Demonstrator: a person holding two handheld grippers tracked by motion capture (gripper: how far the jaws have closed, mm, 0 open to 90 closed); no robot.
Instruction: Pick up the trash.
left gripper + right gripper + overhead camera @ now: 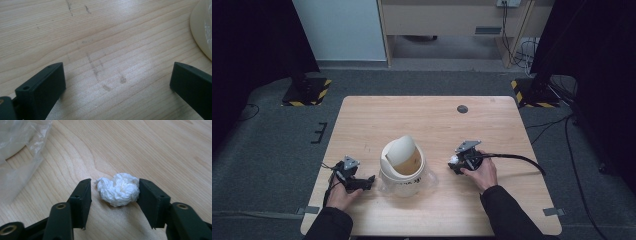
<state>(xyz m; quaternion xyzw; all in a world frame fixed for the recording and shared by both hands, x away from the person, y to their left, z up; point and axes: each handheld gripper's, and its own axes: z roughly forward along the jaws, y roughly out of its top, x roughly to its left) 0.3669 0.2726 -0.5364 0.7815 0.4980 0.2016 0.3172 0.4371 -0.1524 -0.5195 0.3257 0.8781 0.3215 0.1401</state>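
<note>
A light wooden tabletop (492, 130) carries a small cream bin (403, 167) with a tilted swing lid, standing near the near edge and a little left of centre, with a clear plastic liner (430, 181) spilling out around its base. The far half of the tabletop is bare apart from a dark round spot (462, 109) near the far edge, and open wood lies to the right of the right hand.

The left tool (362, 183) rests low on the wood just left of the bin, held in the person's left hand (341, 196). The left gripper view shows its jaws set wide apart over scuffed wood with nothing between them, and the bin's rounded base (200, 30) at the upper right.

The right tool (455, 165) sits just right of the bin, gripped by the right hand (482, 172), its cable (517, 159) trailing off to the right. In the high view a small white speck is at its tip. The right gripper view makes this plain: a crumpled white paper ball (118, 189) lies on the wood between the jaws; the right jaw touches it, the left jaw stands just clear. The liner (22, 150) shows at upper left.
</note>
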